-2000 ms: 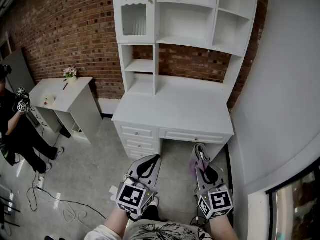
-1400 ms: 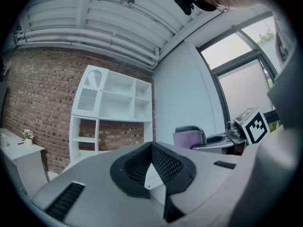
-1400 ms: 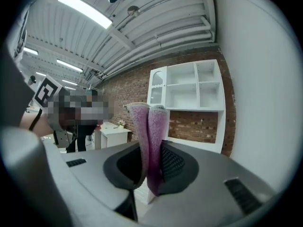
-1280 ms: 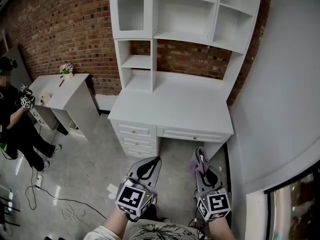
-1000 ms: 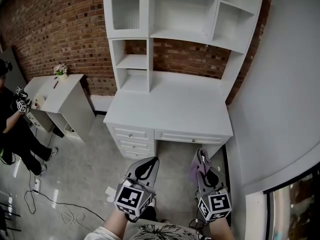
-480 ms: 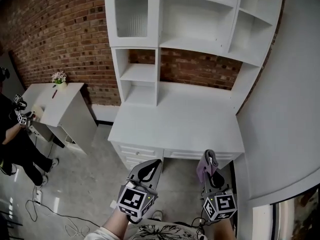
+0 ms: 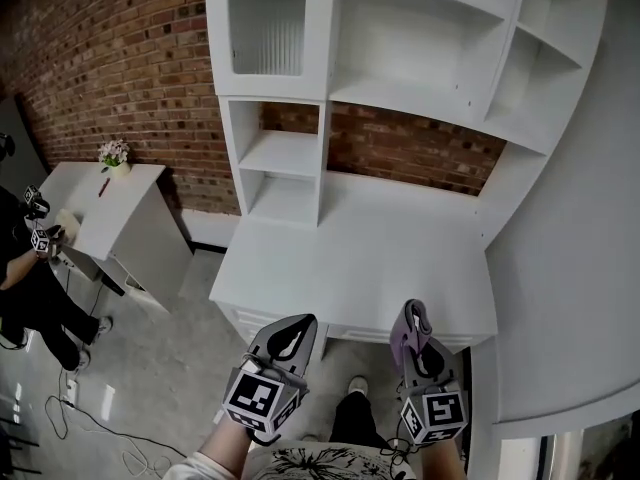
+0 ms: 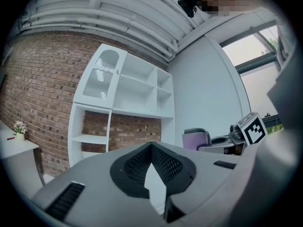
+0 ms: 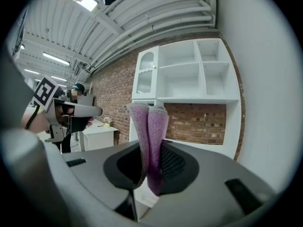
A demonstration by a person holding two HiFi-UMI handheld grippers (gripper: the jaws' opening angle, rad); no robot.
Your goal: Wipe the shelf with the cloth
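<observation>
A white shelf unit [image 7: 400, 88] stands on a white desk [image 7: 380, 258] against the brick wall; it also shows in the left gripper view [image 8: 137, 93] and the right gripper view [image 9: 189, 74]. My right gripper [image 7: 412, 320] is shut on a folded purple cloth [image 7: 408, 330], held upright over the desk's front edge. The cloth [image 9: 150, 126] sticks up between its jaws. My left gripper [image 7: 301, 322] is shut with nothing in it, just short of the desk's front edge. The left gripper view also catches the cloth [image 8: 196, 138].
A small white side table [image 7: 100, 208] with a flower pot [image 7: 113, 154] stands at the left. A person [image 7: 30, 288] in dark clothes is beside it. Cables [image 7: 90, 408] lie on the floor. A white wall [image 7: 580, 268] closes the right side.
The desk and shelf unit have come closer and larger in view. Both grippers now reach the desk's front edge, the cloth still held in the right one.
</observation>
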